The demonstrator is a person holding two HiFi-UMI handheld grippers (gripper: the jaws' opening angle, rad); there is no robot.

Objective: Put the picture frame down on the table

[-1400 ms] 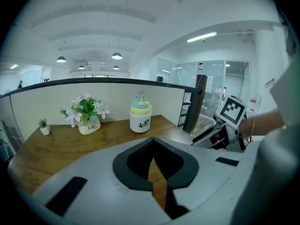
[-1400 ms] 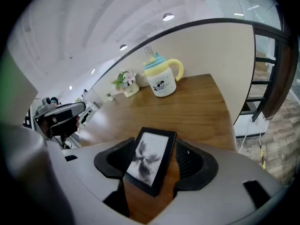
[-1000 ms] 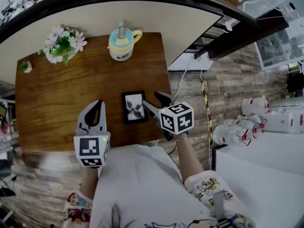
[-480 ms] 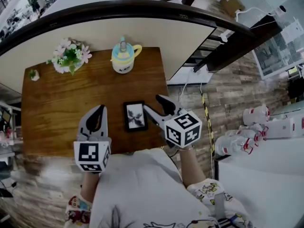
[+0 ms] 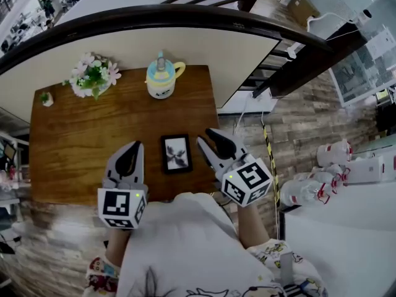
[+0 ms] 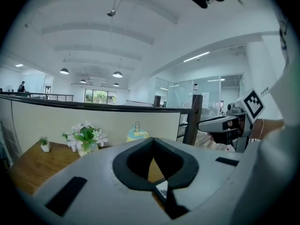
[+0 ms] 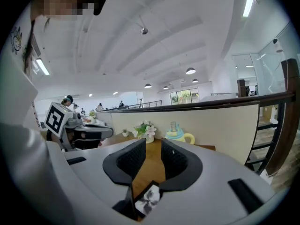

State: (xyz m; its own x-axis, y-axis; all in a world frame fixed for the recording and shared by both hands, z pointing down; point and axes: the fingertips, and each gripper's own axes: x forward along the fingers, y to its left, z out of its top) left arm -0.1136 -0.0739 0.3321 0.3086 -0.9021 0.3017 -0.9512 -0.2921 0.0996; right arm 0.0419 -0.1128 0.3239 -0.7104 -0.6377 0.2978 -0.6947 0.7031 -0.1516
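Note:
The small black picture frame [image 5: 176,153] with a dark leaf print lies flat on the wooden table [image 5: 80,141], near its front right corner. My right gripper [image 5: 205,136] hovers just to the right of the frame, open, with nothing between its fingers and not touching it. My left gripper [image 5: 134,146] is shut and empty, to the left of the frame. In the right gripper view the frame [image 7: 149,198] shows low between the parted jaws of that gripper [image 7: 151,144]. The left gripper [image 6: 152,142] has its tips together, with a sliver of the frame [image 6: 162,189] below.
A vase of pink and white flowers [image 5: 93,76] and a tiny potted plant [image 5: 47,98] stand at the table's far left. A yellow and blue lidded cup [image 5: 162,76] stands at the far middle. A dark railing [image 5: 185,14] runs behind. Bottles [image 5: 309,187] lie to the right.
My right gripper has drawn back from the frame's right edge toward the person. The frame stays flat on the table. The left gripper has barely moved.

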